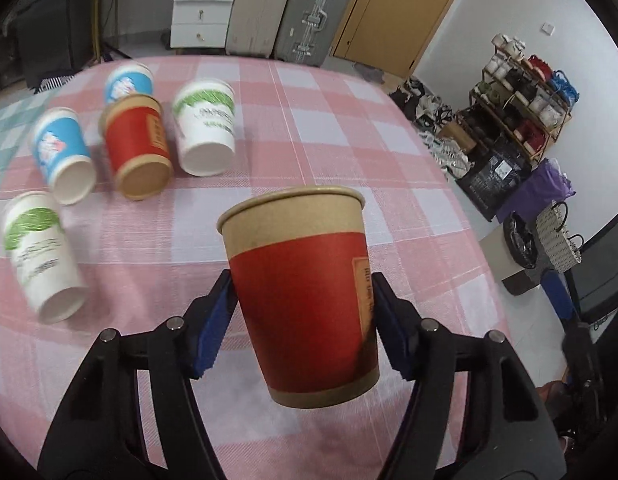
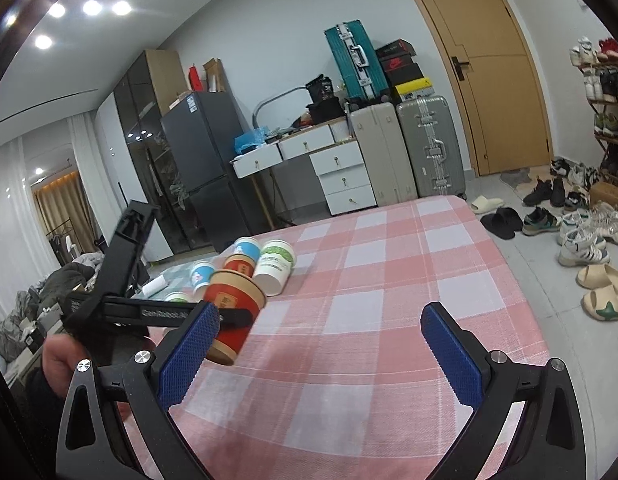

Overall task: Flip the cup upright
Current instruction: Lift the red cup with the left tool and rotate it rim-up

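Observation:
A red paper cup with a brown rim [image 1: 305, 300] is held mouth up and slightly tilted over the pink checked tablecloth [image 1: 349, 140]. My left gripper [image 1: 303, 284] is shut on it, a blue pad on each side of its wall. In the right wrist view the same red cup [image 2: 233, 312] hangs at the left, with the left gripper [image 2: 239, 316] clamped across it. My right gripper [image 2: 321, 314] stands open over the cloth with nothing between its fingers.
Several cups lie on their sides at the far left of the table: two blue ones [image 1: 63, 156] [image 1: 127, 82], a red one [image 1: 139, 148] and two white-and-green ones [image 1: 205, 128] [image 1: 39, 252]. A hand [image 2: 59, 360] holds the left gripper. Suitcases [image 2: 429, 152] and shoes [image 2: 581, 240] stand past the table's edges.

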Demonstrator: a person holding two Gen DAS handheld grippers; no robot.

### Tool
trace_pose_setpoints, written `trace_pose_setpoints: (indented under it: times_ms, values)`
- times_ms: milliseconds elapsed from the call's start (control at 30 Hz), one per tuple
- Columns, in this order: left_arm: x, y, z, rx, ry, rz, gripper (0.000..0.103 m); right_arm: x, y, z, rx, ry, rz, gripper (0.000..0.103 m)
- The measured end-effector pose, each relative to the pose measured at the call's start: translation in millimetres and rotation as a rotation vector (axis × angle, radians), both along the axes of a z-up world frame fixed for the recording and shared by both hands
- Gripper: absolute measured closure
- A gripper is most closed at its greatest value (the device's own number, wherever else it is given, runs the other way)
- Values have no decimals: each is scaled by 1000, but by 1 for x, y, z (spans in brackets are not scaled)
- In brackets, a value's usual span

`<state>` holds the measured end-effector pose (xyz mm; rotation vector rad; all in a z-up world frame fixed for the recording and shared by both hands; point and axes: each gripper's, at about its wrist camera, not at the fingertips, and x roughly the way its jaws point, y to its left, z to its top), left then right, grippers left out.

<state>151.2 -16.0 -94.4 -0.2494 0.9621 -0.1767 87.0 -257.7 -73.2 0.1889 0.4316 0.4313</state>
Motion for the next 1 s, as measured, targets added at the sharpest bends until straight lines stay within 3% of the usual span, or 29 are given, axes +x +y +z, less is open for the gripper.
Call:
trace_pose_setpoints:
  times_ms: [267,500,767,1000]
  values:
    - [-78,41,56,11,-78,22,39,-36,43,18,-47,-34,53,0]
    - [-153,79,74,21,-84,61,39,-52,59,16,-44,-19,91,0]
    - [-213,100,52,52,-40,91,39,-60,76,10,-50,16,132,0]
    - [-219,96,2,43,35,97,39,-64,96,-2,-101,52,161,0]
